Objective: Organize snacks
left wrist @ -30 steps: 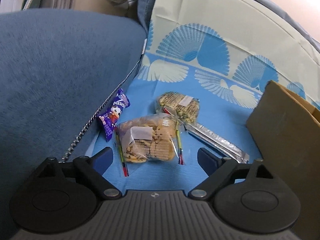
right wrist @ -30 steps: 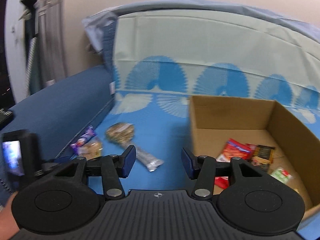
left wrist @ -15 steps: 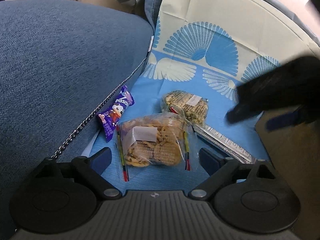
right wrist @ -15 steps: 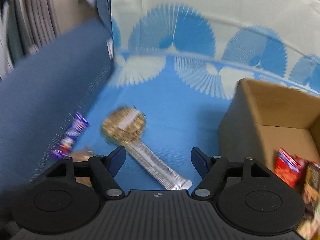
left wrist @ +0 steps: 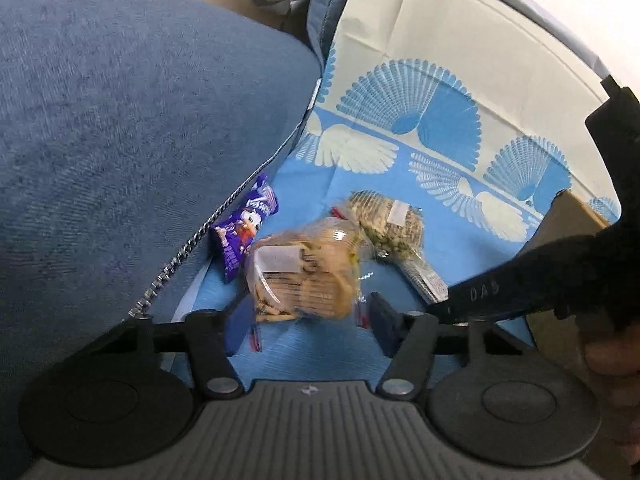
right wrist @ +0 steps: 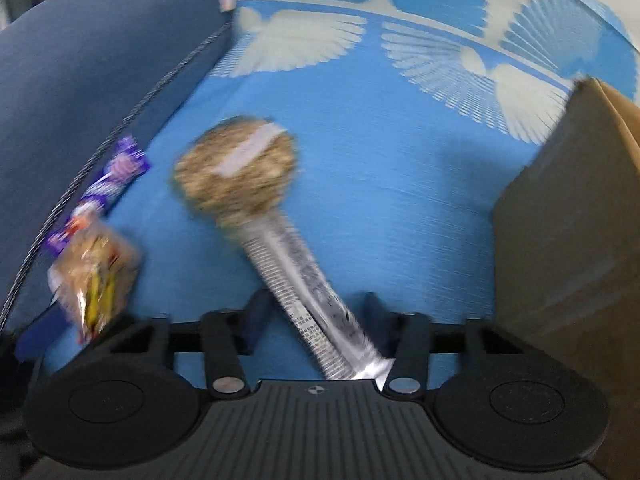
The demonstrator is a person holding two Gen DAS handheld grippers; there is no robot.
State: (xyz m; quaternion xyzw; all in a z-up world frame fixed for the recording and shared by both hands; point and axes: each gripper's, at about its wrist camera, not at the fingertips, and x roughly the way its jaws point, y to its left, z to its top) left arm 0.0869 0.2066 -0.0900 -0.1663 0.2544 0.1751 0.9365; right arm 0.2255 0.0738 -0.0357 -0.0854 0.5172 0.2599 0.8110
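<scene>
A clear bag of cookies (left wrist: pixel 304 276) stands bunched between the fingers of my left gripper (left wrist: pixel 306 316), whose jaws are closing and press on its sides. A long silver bar (right wrist: pixel 304 280) lies on the blue cloth, running diagonally between the fingers of my right gripper (right wrist: pixel 316 320). The right jaws are closing; the left finger (right wrist: pixel 256 316) is still apart from the bar. A round bag of seeds (right wrist: pixel 236 172) rests on the bar's far end. A purple wrapper (left wrist: pixel 244 232) lies left of the cookies. The cardboard box (right wrist: pixel 568 220) stands to the right.
A blue cushion (left wrist: pixel 120 140) rises along the left, edged by a zip chain (left wrist: pixel 188 248). The patterned blue cloth (right wrist: pixel 380 152) covers the seat and the backrest. In the left wrist view the right gripper's black body (left wrist: pixel 540 280) and a hand (left wrist: pixel 612 356) crowd the right side.
My right gripper swung down and left from above the box to straddle the silver bar, jaws narrowing. My left jaws closed in on the cookie bag, which bunched up.
</scene>
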